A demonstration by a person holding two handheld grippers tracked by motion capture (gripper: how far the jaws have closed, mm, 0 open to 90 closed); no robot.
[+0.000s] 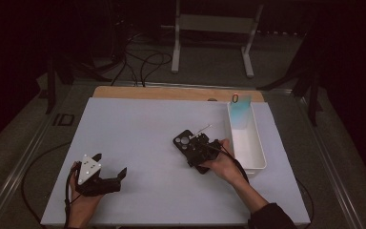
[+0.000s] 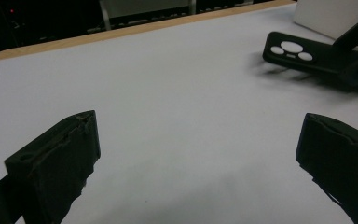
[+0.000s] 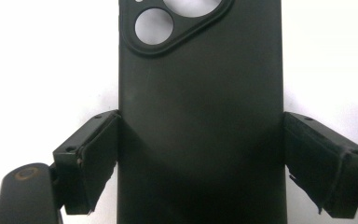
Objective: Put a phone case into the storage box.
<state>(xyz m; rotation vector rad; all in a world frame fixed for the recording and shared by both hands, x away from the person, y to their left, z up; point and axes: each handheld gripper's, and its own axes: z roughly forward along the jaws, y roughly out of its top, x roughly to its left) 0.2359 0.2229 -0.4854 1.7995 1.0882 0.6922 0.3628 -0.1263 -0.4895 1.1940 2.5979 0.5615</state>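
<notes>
Nearest the person, the left gripper (image 1: 108, 168) rests on the white table (image 1: 138, 138) with its jaws wide apart and nothing between them. Farther in, the right gripper (image 1: 196, 145) has its pads against both long edges of the black phone case (image 3: 200, 116), clamped across its width. Just beyond stands a white bin (image 1: 255, 152), holding a blue sheet (image 1: 240, 112).

In your right gripper view, the matte black phone case with round camera cut-outs (image 3: 200, 116) runs off the top and bottom edges. In your high view, the small orange-ringed object (image 1: 235, 98) at upper right is too small to identify.
</notes>
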